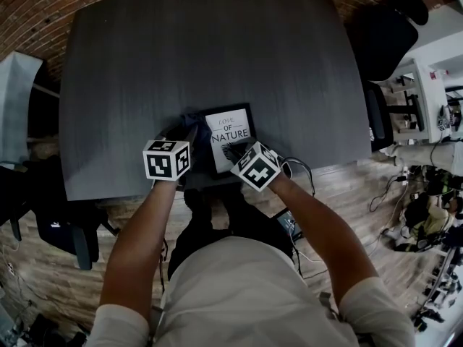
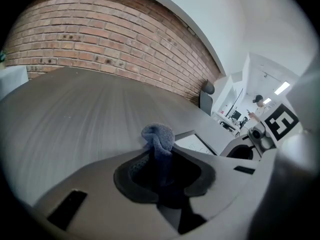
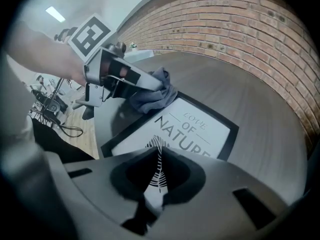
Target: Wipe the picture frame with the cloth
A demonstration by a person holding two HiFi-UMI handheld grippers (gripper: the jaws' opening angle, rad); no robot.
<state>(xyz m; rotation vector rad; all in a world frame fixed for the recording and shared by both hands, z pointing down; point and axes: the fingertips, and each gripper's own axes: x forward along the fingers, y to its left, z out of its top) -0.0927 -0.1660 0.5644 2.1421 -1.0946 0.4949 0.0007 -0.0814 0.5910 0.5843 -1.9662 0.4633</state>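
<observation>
A black picture frame [image 1: 230, 142] with a white "Love of Nature" print lies flat near the front edge of the dark grey table [image 1: 202, 56]. My left gripper [image 1: 188, 134] is shut on a bunched blue-grey cloth [image 2: 158, 138]. In the right gripper view the cloth [image 3: 155, 96] rests on the frame's [image 3: 200, 129] far left corner, with the left gripper [image 3: 152, 85] coming in from the left. My right gripper [image 3: 157, 149] is shut with its tips together, pointing steeply down at the feather print on the near part of the frame. Nothing shows between its jaws.
A brick wall [image 2: 100, 39] runs behind the table. A black office chair [image 1: 383, 38] stands at the table's right, another dark chair [image 1: 69, 230] at the front left. Cables and gear [image 1: 427, 208] lie on the wood floor to the right. A person [image 2: 257, 104] stands far off.
</observation>
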